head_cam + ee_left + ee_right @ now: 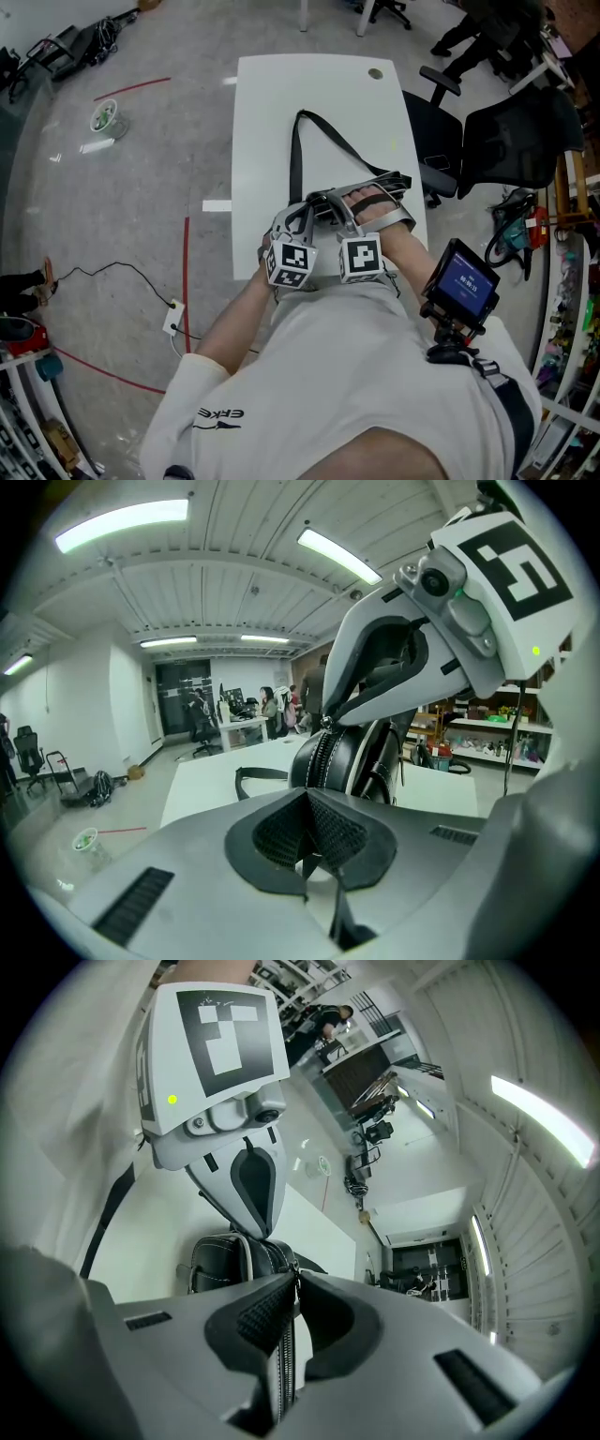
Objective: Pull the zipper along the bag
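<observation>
A black bag (392,181) with a long strap (296,150) lies at the near end of the white table (309,89). Both grippers meet over its near end. My left gripper (305,214) (306,850) is shut on a thin black strip of the bag; the bag (342,757) stands just past its jaws. My right gripper (349,208) (291,1283) is shut on the zipper (282,1354), whose teeth run down between the pads. In the left gripper view the right gripper (326,726) pinches the top of the zipper line. In the right gripper view the left gripper (255,1234) touches the bag (220,1260).
Black office chairs (520,141) stand right of the table. A device with a blue screen (461,281) hangs at the person's right side. A cable (122,272) and red tape lines cross the floor at left. The table has a round grommet (375,73) at its far end.
</observation>
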Tool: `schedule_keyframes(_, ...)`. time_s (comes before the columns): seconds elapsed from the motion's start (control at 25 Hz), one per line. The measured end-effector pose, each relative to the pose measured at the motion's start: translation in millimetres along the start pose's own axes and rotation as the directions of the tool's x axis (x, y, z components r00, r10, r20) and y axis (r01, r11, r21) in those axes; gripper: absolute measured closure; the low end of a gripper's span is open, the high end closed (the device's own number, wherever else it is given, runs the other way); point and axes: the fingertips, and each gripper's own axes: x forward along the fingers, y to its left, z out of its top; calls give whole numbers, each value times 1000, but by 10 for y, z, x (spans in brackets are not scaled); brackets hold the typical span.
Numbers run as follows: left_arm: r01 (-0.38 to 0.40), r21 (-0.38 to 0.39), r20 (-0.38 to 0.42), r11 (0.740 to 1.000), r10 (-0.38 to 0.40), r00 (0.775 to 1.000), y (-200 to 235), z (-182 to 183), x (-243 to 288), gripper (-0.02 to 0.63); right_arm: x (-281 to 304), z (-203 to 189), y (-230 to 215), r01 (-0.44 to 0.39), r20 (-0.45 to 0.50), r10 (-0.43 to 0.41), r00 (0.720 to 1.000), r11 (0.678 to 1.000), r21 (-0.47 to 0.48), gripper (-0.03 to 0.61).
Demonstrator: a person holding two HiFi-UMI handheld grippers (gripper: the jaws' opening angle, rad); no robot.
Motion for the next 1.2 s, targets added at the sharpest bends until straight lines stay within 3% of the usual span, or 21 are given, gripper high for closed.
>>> schedule_keyframes(0.72,-18,-39,19,999,18,1000,-24,48,-23,612,34,394,103,-61,70,69,995,993,-102,563)
schedule_keyframes(1.2,-7,-30,22,1000,8,1000,-27,42,12,612,86,325,83,-45,59,48,997,997,-60,566)
